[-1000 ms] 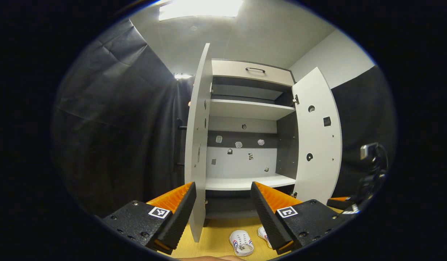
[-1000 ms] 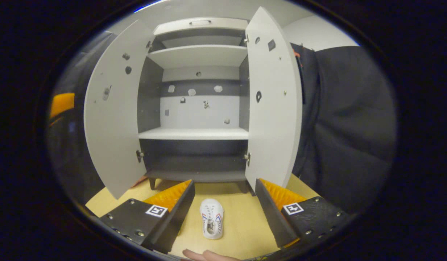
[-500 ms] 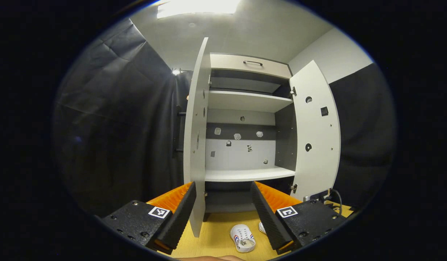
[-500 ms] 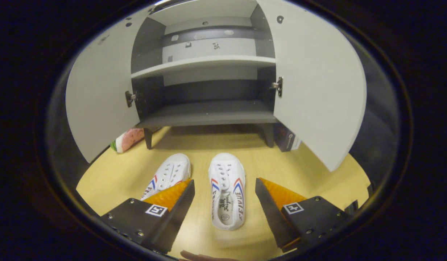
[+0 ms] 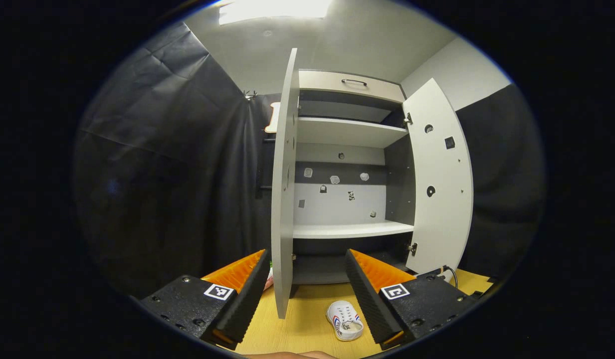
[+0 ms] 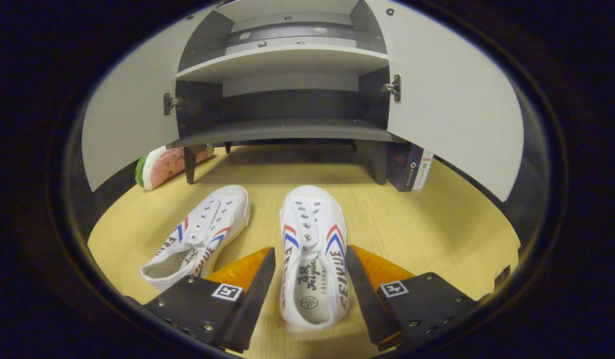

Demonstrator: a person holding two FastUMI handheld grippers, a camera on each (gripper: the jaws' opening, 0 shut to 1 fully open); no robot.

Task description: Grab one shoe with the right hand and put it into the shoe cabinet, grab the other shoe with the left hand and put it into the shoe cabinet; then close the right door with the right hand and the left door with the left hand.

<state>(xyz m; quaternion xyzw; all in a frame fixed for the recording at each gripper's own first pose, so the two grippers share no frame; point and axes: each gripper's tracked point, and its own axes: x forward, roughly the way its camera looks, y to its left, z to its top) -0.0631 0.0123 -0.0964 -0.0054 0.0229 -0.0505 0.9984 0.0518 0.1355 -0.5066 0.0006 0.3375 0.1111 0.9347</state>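
A: Where does the right gripper [image 6: 310, 279] sit?

B: Low over the wooden floor [image 6: 437, 219], one finger on each side of the right-hand shoe [image 6: 312, 259]. The jaws are spread, straddling the heel half of that shoe. The fingers stand close beside its sides, but I cannot tell whether either one touches it.

A: And the shoe itself?

B: White, with red and blue stripes, sole down, toe pointing at the shoe cabinet [image 6: 282, 129]. The other shoe [image 6: 200, 237] lies just beside it to the left in the right gripper view, angled, with its toe turned toward the first shoe. Both are on the floor in front of the cabinet, not inside.

A: The cabinet?

B: Both doors swung wide. In the right gripper view the left door [image 6: 127, 124] and the right door [image 6: 452, 104] frame a dark bottom shelf and a pale shelf above it. A watermelon-slice object [image 6: 162, 164] lies by the cabinet's left leg, and a dark box [image 6: 409, 167] stands upright by the right leg.

A: What about the left gripper [image 5: 307, 294]?

B: Held higher and farther back, jaws parted, nothing between the fingers. Its view looks at the cabinet past the near edge of the left door [image 5: 285, 189], with the right door [image 5: 444, 184] open beyond. One shoe [image 5: 344, 321] shows on the floor low between its fingers, well apart from them
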